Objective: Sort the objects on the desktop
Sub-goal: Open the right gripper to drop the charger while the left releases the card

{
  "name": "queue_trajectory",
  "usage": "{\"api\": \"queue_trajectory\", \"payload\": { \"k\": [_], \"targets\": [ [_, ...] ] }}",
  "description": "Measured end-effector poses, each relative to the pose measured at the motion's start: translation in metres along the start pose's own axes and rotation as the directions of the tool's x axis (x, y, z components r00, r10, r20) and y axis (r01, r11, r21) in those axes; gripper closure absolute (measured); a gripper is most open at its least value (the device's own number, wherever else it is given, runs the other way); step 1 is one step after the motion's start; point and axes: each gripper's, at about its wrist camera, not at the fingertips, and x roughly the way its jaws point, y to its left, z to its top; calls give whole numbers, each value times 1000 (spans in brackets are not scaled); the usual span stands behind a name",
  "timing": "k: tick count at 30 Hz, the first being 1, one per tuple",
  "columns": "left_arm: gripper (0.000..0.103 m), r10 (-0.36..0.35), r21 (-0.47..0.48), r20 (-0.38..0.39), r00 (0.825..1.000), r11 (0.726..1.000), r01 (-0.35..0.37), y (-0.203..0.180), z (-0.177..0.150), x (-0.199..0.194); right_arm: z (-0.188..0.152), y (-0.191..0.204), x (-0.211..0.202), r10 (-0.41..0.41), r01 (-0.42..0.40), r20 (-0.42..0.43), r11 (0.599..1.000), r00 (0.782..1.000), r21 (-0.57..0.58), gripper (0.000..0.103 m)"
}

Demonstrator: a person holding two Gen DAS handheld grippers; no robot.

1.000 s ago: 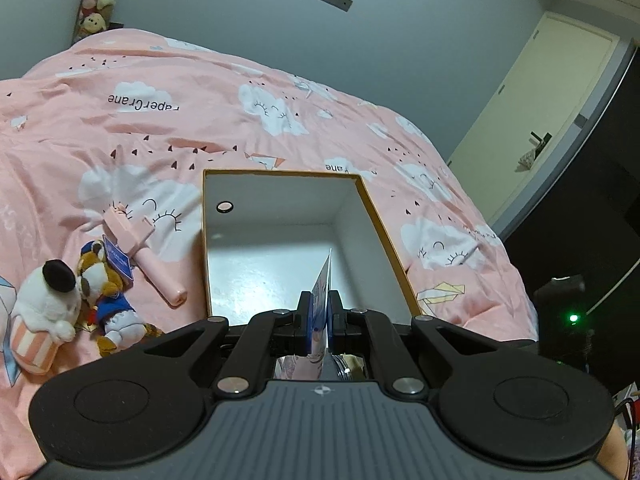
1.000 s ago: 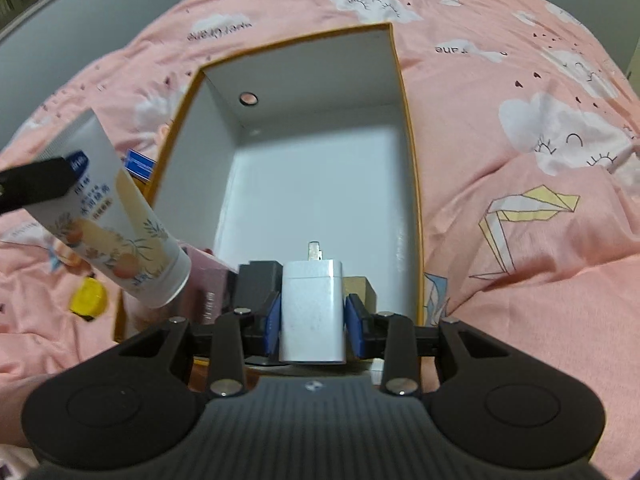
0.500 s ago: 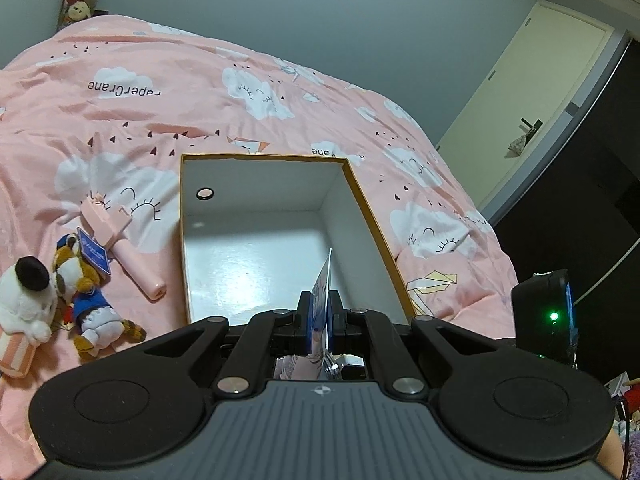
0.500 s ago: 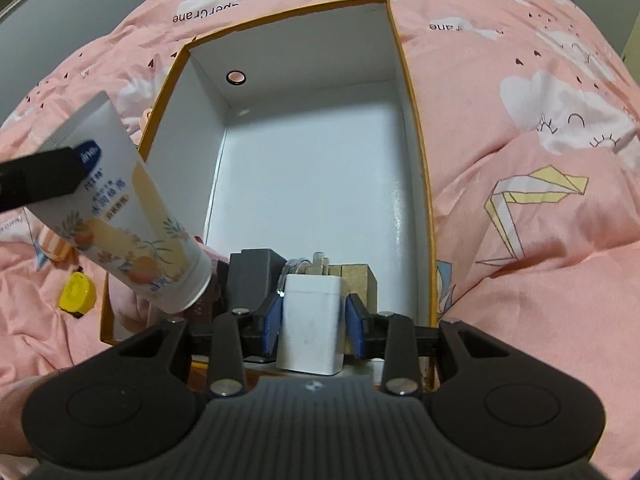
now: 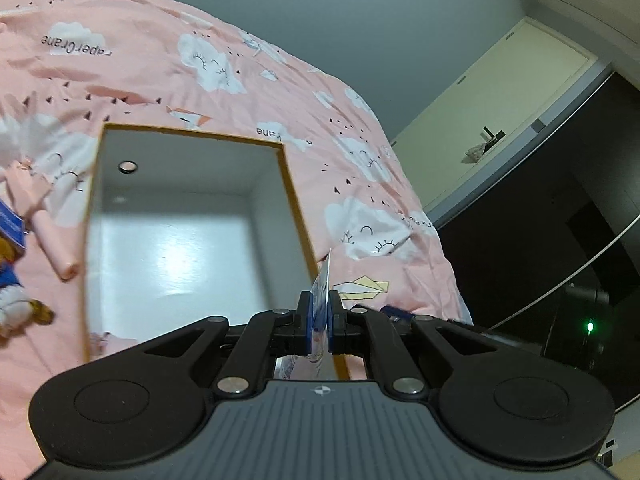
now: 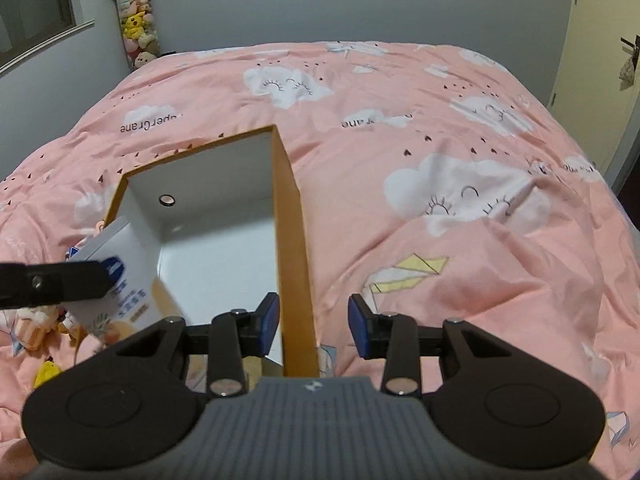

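meanwhile left tongs (image 5: 319, 320) pinch the tube (image 6: 120, 276) — right tongs (image 6: 313, 322) opening, empty.

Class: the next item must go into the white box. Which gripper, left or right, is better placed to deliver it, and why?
Left. The left gripper is shut on the cream tube beside the box; the right gripper is opening with nothing between its pads.

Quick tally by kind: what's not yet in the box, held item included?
Cream tube, clamped in the left gripper: 1
Pink handheld fan: 1
Plush toy: 1 clear; anything beyond it is blurred
Small yellow item: 1
Total: 4
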Motion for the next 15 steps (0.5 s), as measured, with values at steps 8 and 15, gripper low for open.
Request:
{"api": "queue_trajectory", "payload": {
  "k": [8,15],
  "targets": [
    [96,11,-37,-57,998,999,-14,-7,-17,40,-10,-10,14,12,-10,-25,999,1000,48,63],
    [95,17,-5,-116,993,1000,-17,-11,-30,53,-16,-14,17,18,-16,-30,998,999,61,63]
  ]
}}
